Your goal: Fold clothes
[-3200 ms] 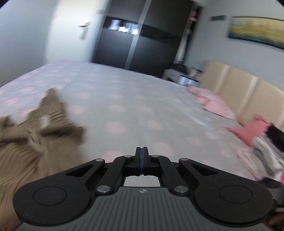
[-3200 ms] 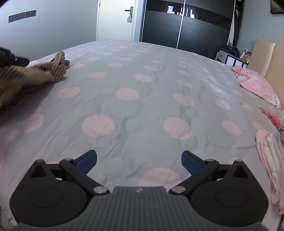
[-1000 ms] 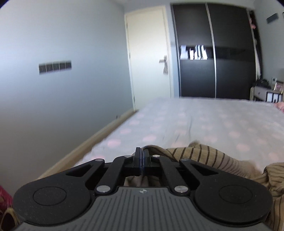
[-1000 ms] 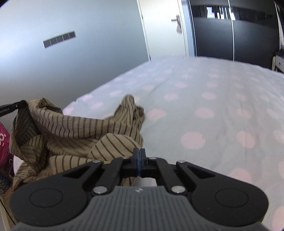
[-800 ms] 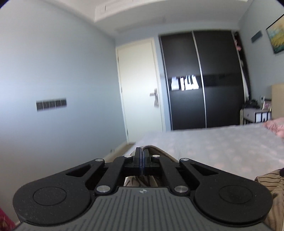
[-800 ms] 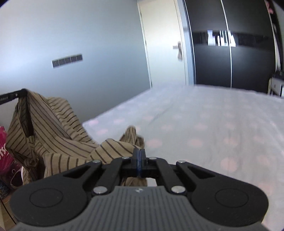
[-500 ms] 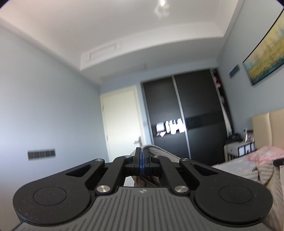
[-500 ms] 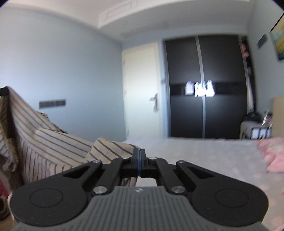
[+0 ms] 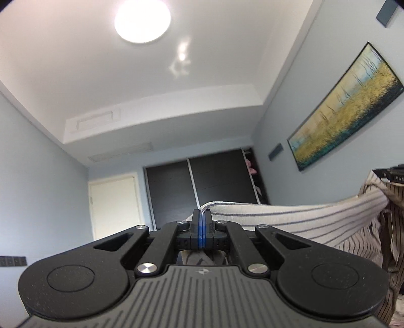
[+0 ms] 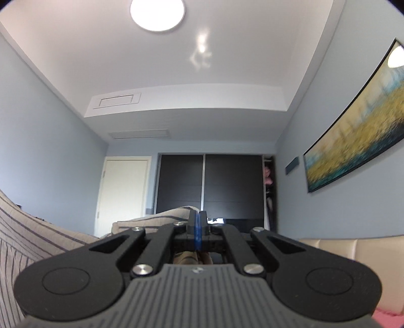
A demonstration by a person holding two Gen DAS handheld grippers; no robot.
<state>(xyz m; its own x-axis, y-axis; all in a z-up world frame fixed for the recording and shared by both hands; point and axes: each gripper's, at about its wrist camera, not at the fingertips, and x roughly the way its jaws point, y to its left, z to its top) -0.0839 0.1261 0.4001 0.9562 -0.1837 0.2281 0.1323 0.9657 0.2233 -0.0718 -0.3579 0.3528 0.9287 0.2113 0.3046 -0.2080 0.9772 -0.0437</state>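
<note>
Aloft, both tools clamped on shirt: left tool, right tool; headboard seen from right wrist only.

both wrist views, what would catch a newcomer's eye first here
The striped beige garment stands out: it stretches between the two grippers, with the left gripper and the right gripper each shut on an edge of it. Overhead, a bright round ceiling light glares at the top of the left wrist view. On the right-hand wall hangs a long yellow and teal painting.
</note>
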